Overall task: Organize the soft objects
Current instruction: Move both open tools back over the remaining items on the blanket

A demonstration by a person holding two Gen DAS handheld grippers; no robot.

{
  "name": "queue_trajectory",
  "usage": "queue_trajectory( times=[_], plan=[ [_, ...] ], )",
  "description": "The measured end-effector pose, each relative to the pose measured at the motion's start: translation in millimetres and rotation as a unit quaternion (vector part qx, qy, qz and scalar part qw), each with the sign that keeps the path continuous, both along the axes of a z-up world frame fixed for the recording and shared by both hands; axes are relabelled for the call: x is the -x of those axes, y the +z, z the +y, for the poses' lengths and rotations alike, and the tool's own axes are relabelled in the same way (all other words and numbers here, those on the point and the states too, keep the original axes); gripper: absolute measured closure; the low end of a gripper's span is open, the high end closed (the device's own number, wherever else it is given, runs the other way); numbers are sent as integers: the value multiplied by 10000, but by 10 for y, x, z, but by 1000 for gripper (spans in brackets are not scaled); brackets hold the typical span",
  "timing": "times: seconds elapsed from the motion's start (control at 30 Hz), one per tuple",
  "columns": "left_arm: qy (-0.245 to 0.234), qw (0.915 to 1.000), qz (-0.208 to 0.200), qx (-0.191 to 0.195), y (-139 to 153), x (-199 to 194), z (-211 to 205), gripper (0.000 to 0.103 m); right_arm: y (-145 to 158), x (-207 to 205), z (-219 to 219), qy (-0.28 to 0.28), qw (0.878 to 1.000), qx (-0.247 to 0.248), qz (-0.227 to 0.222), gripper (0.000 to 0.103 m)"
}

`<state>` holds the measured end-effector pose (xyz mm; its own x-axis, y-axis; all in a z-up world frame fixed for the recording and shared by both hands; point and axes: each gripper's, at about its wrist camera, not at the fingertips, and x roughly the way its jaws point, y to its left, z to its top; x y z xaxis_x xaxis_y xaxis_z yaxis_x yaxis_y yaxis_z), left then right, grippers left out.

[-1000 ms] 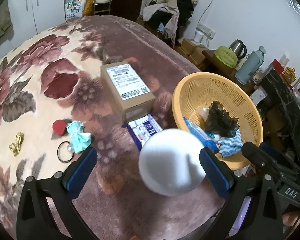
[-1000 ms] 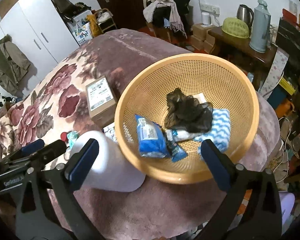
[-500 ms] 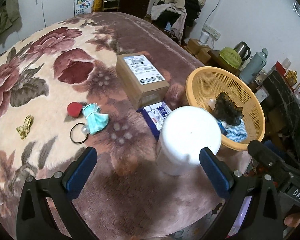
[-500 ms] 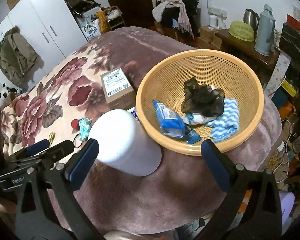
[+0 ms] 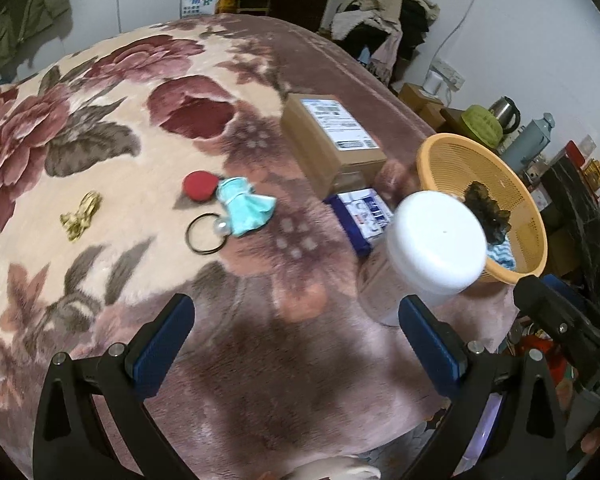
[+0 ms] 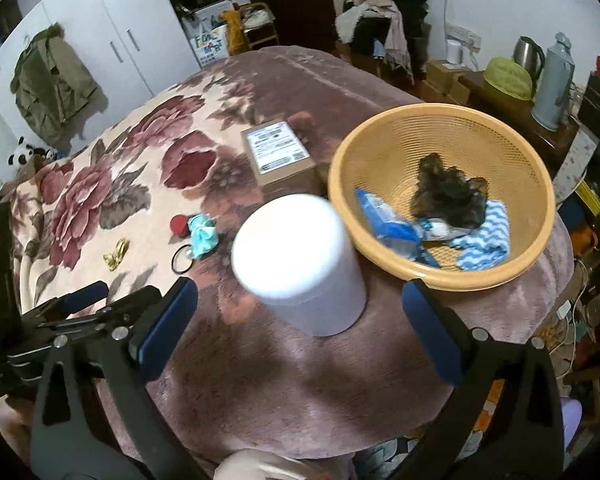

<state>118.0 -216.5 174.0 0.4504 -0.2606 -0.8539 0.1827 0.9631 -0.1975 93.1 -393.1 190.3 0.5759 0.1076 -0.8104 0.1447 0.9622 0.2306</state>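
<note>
An orange mesh basket (image 6: 536,184) at the bed's right holds a black lace cloth (image 6: 448,196), a blue-white striped cloth (image 6: 484,240) and a blue packet (image 6: 384,220); the basket also shows in the left wrist view (image 5: 440,152). A teal fabric piece (image 5: 244,208) lies on the floral blanket beside a red round item (image 5: 198,186), a black ring with a pearl (image 5: 205,234) and a gold item (image 5: 80,216). My left gripper (image 5: 296,340) is open and empty over the blanket's near part. My right gripper (image 6: 300,320) is open and empty, just behind a white jar (image 6: 300,264).
A cardboard box (image 5: 332,140) and a blue-white packet (image 5: 364,216) lie between the small items and the basket. The white jar (image 5: 436,248) stands next to the basket. A side table with kettle and thermos (image 6: 556,80) is right of the bed.
Both grippers have pulled back and up from the jar and basket. The left wrist view has swung left, bringing the small items on the blanket nearer its centre.
</note>
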Motion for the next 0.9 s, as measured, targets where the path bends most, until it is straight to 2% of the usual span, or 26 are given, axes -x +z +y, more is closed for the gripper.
queue_trajectory(
  times=[0.5,0.9],
  plan=[
    [464,9988,125,0,-211,136,679,1,-117,19,656,550,9984,106,119,0],
    [617,9978,243,-61,-416,191,947,1,-310,42,1028,850,9959,101,300,0]
  ],
)
